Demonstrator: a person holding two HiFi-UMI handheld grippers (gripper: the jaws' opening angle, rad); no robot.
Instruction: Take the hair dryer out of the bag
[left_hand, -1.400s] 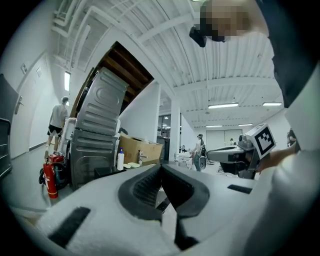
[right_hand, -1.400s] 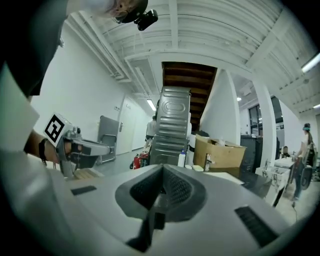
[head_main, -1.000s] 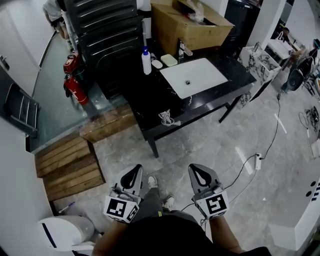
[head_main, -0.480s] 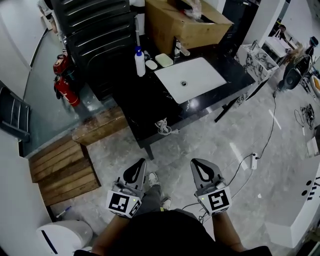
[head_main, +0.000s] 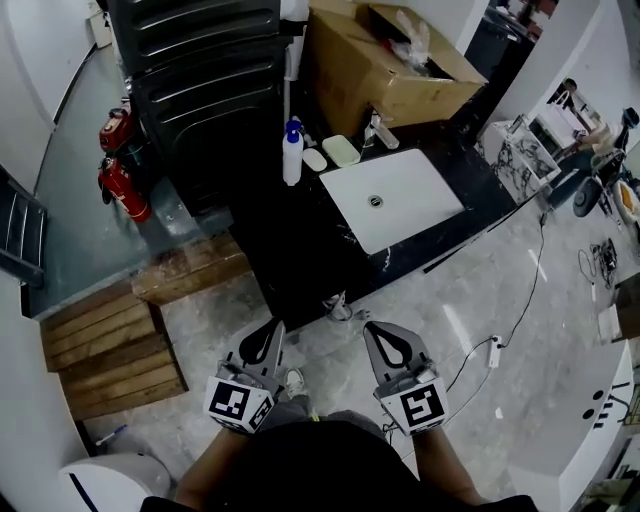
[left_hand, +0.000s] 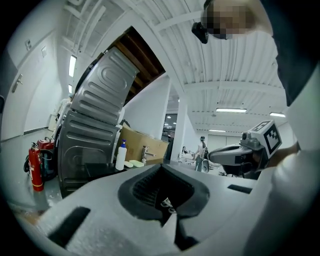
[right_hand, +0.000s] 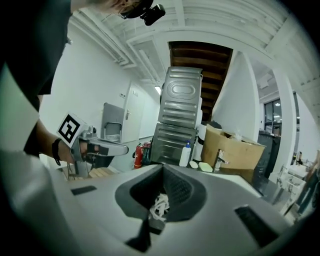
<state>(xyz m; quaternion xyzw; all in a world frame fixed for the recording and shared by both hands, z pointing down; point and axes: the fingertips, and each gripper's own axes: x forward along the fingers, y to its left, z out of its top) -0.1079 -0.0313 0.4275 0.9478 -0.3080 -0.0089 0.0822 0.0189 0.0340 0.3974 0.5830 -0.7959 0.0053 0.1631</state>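
Observation:
No hair dryer shows in any view. Crumpled clear plastic (head_main: 412, 45) lies on top of a cardboard box (head_main: 380, 70) behind the black counter (head_main: 300, 250); I cannot tell whether it is the bag. A small white coiled cord (head_main: 337, 308) lies at the counter's front edge, also visible past the jaws as the cord (right_hand: 160, 204). My left gripper (head_main: 262, 345) and right gripper (head_main: 388, 345) hang side by side over the floor just short of that edge, both shut and empty. The left gripper's closed tips (left_hand: 167, 212) and the right gripper's closed tips (right_hand: 152, 216) point at the counter.
A white sink (head_main: 395, 195) with a faucet (head_main: 378, 130), a spray bottle (head_main: 292, 152) and soap dishes sit on the counter. A dark metal cabinet (head_main: 200, 70), red fire extinguishers (head_main: 125, 185) and wooden pallets (head_main: 100, 345) stand left. A power strip (head_main: 493, 350) with cable lies right.
The counter and sink have come closer and both grippers have advanced toward its front edge. Their jaws stay shut.

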